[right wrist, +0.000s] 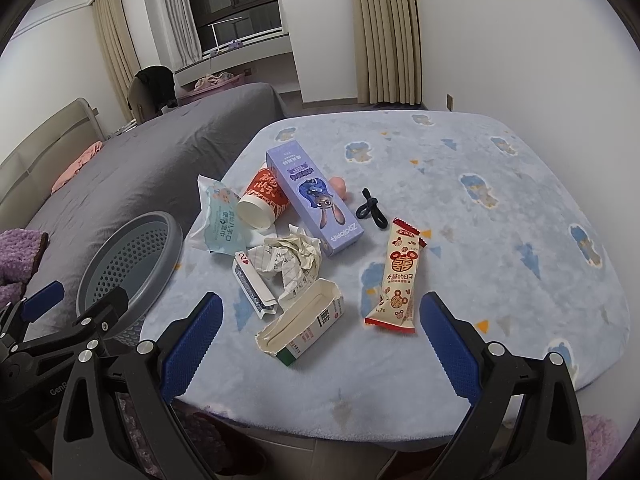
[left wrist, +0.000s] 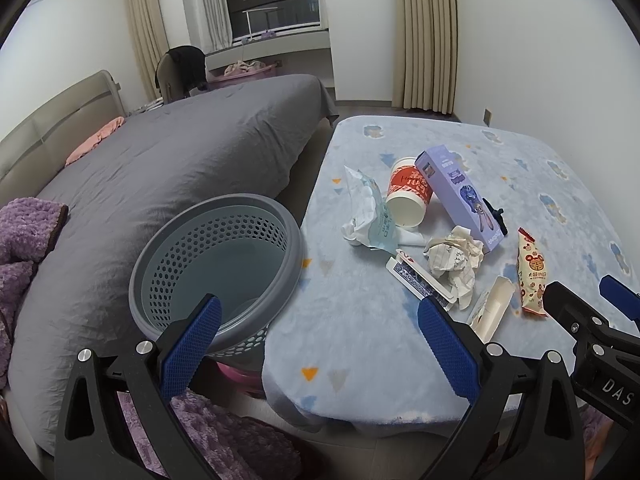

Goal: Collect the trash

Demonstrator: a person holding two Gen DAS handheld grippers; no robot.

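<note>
Nearby, gray perforated basket (left wrist: 216, 264) — apparently empty — beside the trash-strewn table (right wrist: 480, 208).

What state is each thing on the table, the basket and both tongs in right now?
Left tongs: open, empty.
Right tongs: open, empty.
Basket: upright, looks empty.
Paper cup: on its side.
Purple box: lying flat, closed.
Paper ball: crumpled.
White carton: lying open.
Snack wrapper: lying flat.
</note>
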